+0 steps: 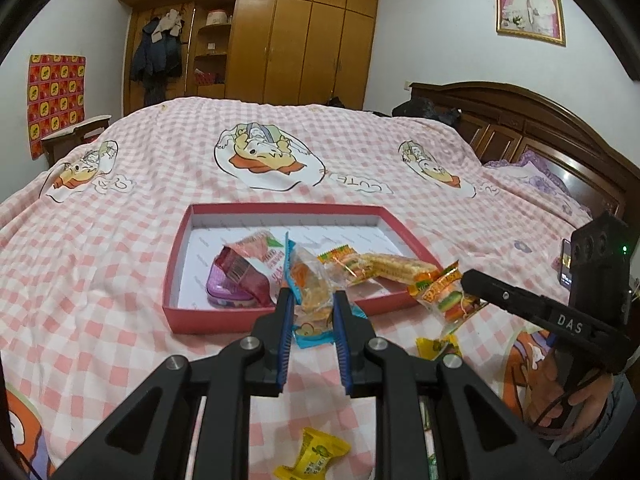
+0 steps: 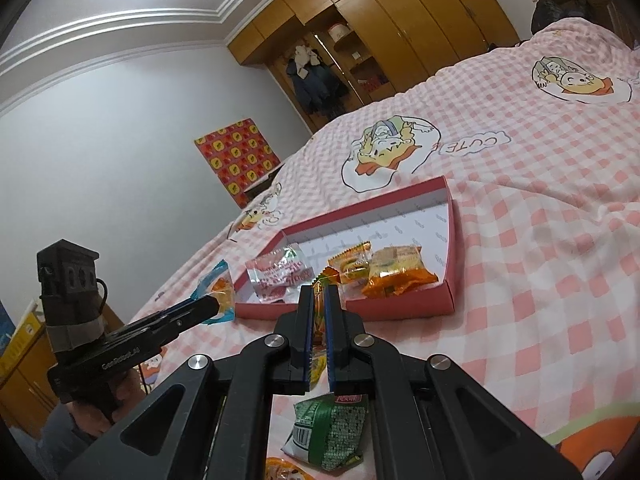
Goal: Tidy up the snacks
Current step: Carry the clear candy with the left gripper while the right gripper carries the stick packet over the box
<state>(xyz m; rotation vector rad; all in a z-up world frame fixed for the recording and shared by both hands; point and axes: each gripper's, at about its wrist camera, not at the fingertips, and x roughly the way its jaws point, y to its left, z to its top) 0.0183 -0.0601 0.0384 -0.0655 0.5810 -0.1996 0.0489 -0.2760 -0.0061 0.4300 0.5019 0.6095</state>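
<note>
Four snacks sit boxed ahead of the left gripper (image 1: 310, 312) pinching a blue-edged packet (image 1: 310, 300), right gripper (image 2: 319, 320) clamping a burger candy (image 1: 448, 296), three loose below.

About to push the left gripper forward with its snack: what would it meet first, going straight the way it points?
Probably the near wall of the red box, just past the left gripper and its blue-edged snack packet; depth is unclear, so it might clear the rim.

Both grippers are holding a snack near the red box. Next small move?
Probably carry the left gripper forward over the red box and release. It is shut on the blue-edged packet just short of the near wall; the right gripper holds the burger candy off to the side, so left is nearer.
</note>
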